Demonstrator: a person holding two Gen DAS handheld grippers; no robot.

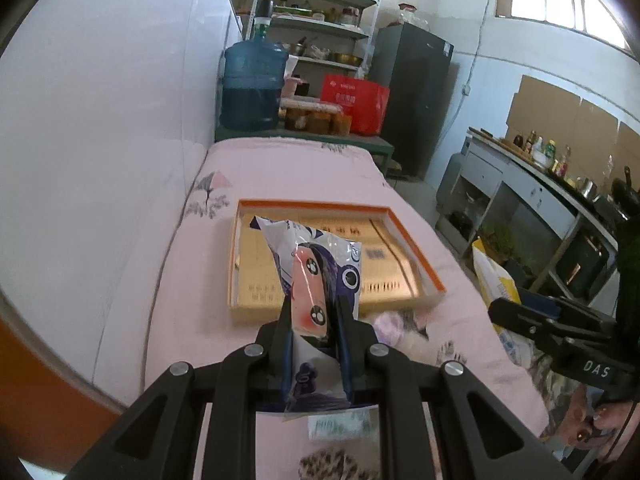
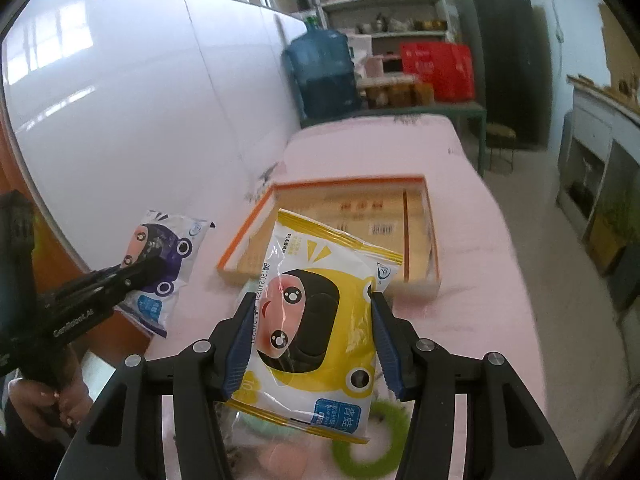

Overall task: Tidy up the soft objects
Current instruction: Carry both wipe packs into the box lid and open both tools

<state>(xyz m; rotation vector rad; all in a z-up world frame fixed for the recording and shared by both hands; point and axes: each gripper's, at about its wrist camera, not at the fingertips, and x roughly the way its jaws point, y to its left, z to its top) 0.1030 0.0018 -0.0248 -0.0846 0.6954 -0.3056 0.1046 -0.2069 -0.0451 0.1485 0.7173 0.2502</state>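
Observation:
My left gripper [image 1: 311, 312] is shut on a purple-and-white wipes pack [image 1: 316, 264] and holds it edge-on above the pink table, just in front of the orange-rimmed box [image 1: 416, 240]. The same pack [image 2: 164, 256] and left gripper [image 2: 148, 264] show at the left of the right wrist view. My right gripper [image 2: 312, 320] is shut on a yellow-and-white wipes pack [image 2: 316, 320], held flat above the table, near the box's front edge [image 2: 432, 276].
A green fuzzy ring [image 2: 372, 436] and a pale green item [image 2: 260, 424] lie under the yellow pack. A leopard-print item [image 1: 336, 464], a small packet [image 1: 340, 428] and a pale purple soft thing [image 1: 388, 326] lie on the pink cloth [image 1: 280, 168]. White wall at left.

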